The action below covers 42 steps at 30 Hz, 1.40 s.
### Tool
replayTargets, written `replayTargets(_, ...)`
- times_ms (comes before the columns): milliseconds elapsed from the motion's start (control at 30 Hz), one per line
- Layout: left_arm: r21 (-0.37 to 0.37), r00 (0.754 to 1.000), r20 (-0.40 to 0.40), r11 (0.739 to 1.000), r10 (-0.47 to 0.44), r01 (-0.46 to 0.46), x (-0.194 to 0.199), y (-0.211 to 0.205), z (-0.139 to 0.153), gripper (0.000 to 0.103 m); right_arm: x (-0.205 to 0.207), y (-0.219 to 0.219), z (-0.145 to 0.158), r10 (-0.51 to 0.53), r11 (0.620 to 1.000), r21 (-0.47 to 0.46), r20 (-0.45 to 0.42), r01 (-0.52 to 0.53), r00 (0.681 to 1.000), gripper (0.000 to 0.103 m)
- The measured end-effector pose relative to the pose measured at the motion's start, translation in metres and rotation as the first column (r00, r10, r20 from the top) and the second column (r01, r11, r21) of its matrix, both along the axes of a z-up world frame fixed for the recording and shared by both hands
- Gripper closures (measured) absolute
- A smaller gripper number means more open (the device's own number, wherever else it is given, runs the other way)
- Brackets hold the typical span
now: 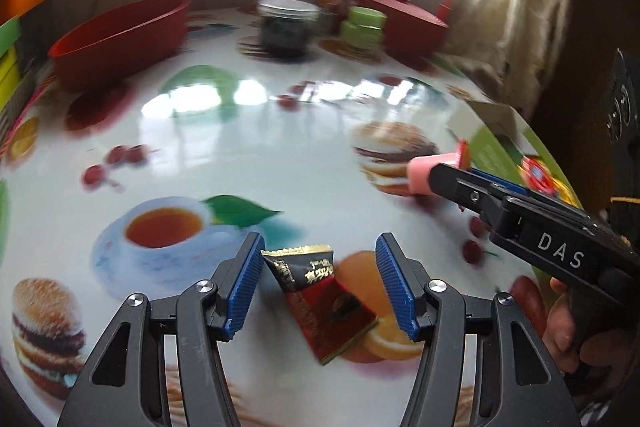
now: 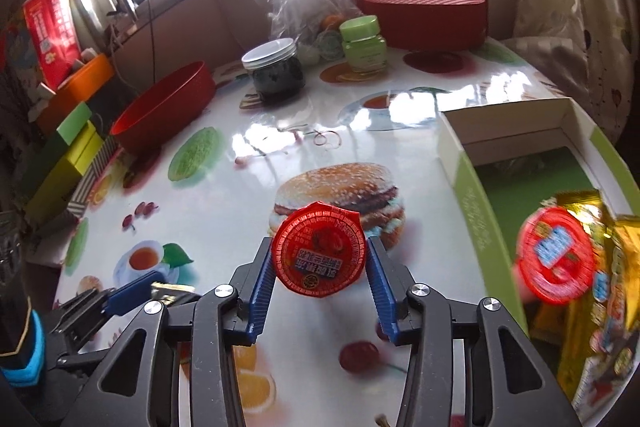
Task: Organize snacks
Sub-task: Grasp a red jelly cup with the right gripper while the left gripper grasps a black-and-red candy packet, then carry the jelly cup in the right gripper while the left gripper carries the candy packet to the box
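Jelly cup (image 2: 319,251): pink body, red foil lid w/ print, pinched by its sides between the right tongs (image 2: 320,259), clear of the desk (image 2: 248,187); side grip keeps the lid up, presumably for carrying to the green box (image 2: 476,211) just right, which already holds a similar cup (image 2: 554,261) & yellow packets (image 2: 600,307). Left tongs (image 1: 319,283): wide open, straddling a black-red wrapped snack (image 1: 324,303) lying flat on the desk, pads not pressing it; prob. next pick.
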<state>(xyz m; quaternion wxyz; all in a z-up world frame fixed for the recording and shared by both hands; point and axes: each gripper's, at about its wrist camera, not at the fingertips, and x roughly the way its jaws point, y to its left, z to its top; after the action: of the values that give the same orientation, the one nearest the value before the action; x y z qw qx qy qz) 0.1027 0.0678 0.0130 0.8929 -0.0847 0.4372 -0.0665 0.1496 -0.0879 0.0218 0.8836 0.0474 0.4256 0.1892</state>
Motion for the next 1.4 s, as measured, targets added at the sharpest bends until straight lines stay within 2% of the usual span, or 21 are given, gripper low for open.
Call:
replayTargets(133, 0.026, 1.0, -0.017, 1.0, 0.007, -0.007, -0.004, -0.004, 0.001, 0.044, -0.011, -0.011, 0.004, -0.01, 1.0, 0.007, 0.008, 0.01, 1.0, 0.06)
replayTargets(267, 0.104, 0.997, -0.049, 0.993, 0.057, -0.051, -0.011, -0.005, 0.001, 0.044, -0.019, -0.016, 0.005, -0.005, 1.0, 0.007, 0.011, 0.005, 1.0, 0.06)
replayTargets(400, 0.133, 0.996, -0.058, 0.989, 0.064, -0.056, -0.016, -0.008, -0.001, 0.044, -0.026, -0.018, 0.005, -0.002, 1.0, 0.005, 0.016, 0.002, 1.0, 0.06)
replayTargets(667, 0.147, 0.993, -0.063, 0.985, 0.097, -0.087, -0.011, -0.01, -0.002, 0.044, -0.037, -0.023, 0.011, 0.009, 1.0, 0.013, 0.033, -0.009, 0.999, 0.06)
replayTargets(733, 0.13, 0.993, -0.058, 0.987, 0.107, -0.099, -0.012, -0.008, -0.001, 0.044, -0.039, -0.025, 0.012, 0.007, 1.0, 0.017, 0.034, -0.008, 0.999, 0.06)
replayTargets(800, 0.111, 0.992, -0.053, 0.988, 0.118, -0.111, -0.012, -0.005, 0.0, 0.049, -0.04, -0.026, 0.012, 0.009, 1.0, 0.02, 0.035, -0.01, 0.999, 0.06)
replayTargets(867, 0.107, 0.993, -0.046, 0.988, 0.113, -0.107, -0.013, -0.004, 0.0, 0.063, -0.04, -0.027, 0.012, 0.011, 1.0, 0.023, 0.034, -0.012, 0.999, 0.06)
replayTargets(933, 0.112, 0.994, -0.041, 0.989, 0.106, -0.101, -0.014, -0.005, 0.0, 0.068, -0.041, -0.027, 0.011, 0.011, 1.0, 0.026, 0.032, -0.012, 0.999, 0.06)
replayTargets(1100, 0.107, 0.995, -0.031, 0.99, 0.091, -0.087, -0.014, -0.007, 0.001, 0.072, -0.042, -0.028, 0.011, 0.009, 0.999, 0.033, 0.033, -0.01, 0.999, 0.06)
replayTargets(1400, 0.091, 0.997, 0.006, 0.993, 0.081, -0.081, -0.019, -0.007, 0.011, 0.073, -0.045, -0.03, 0.013, 0.009, 0.999, 0.034, 0.039, -0.01, 0.999, 0.06)
